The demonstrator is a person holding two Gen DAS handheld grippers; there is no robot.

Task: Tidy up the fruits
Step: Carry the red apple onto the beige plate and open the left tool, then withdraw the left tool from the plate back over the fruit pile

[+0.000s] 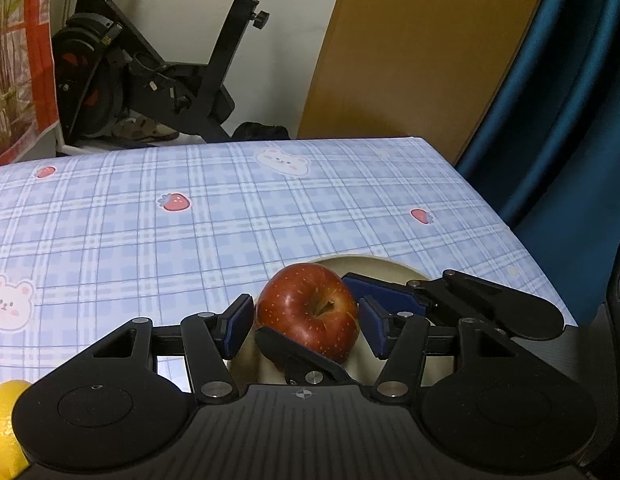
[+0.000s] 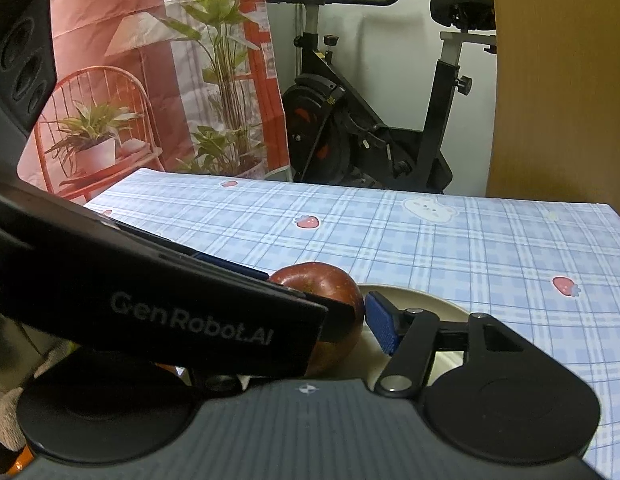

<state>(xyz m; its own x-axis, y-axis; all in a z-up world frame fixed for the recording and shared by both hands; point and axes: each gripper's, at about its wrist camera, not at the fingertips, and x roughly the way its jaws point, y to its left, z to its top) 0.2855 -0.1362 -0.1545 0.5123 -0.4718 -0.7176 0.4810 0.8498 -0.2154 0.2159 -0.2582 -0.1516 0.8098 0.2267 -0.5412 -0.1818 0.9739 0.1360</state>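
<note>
A counter [image 1: 190, 208] under a blue plaid cloth printed with bears and strawberries fills both views, an exercise bike [image 1: 150, 72] standing behind it. Left of the plate [image 1: 393, 270], at the frame's edge, sits one yellow fruit [image 1: 4, 412], probably a lemon. On the cream plate rests one red apple [image 1: 310, 312], stem up. The left gripper [image 1: 306, 322] brackets the apple, its jaws narrow and near the skin; whether the pads [image 1: 240, 324] actually press it cannot be told. The right gripper [image 2: 349, 320] reaches in from the plate's right side, one pad beside the apple, its jaw state unclear. The step looks like setting the apple on the plate; next would be clearing away and fetching the yellow fruit.
</note>
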